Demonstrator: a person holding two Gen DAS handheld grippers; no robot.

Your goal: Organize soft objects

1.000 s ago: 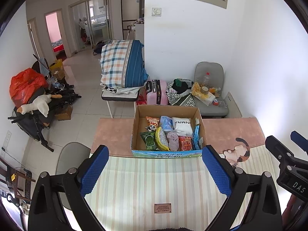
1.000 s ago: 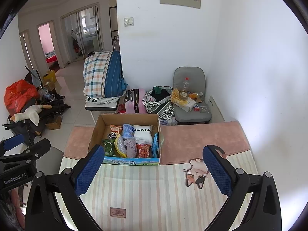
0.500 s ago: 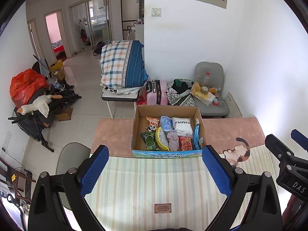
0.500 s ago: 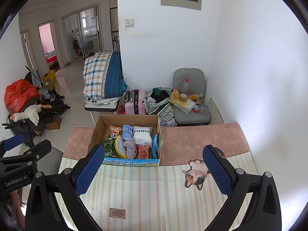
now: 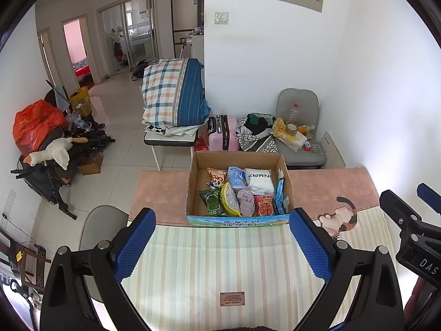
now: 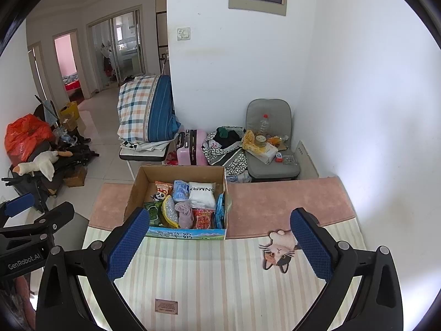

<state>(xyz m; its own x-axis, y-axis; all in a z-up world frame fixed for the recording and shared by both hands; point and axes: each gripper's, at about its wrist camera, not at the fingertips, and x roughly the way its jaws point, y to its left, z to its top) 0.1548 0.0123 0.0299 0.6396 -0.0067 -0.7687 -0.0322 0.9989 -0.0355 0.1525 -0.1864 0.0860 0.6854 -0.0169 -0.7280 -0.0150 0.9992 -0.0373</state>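
Striped cloth covers the near surface (image 5: 220,262); at its far edge, soft packets are packed in a cardboard box (image 5: 237,160). Left gripper (image 5: 220,237) and right gripper (image 6: 220,234) are held with fingers apart, empty.

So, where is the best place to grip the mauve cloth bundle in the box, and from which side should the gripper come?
Grip the mauve cloth bundle on its bunched upper folds, coming from straight above. It stands wedged between the yellow-edged pouch and the red snack pack, so its sides are blocked and only its top is free. Both grippers are open and empty.
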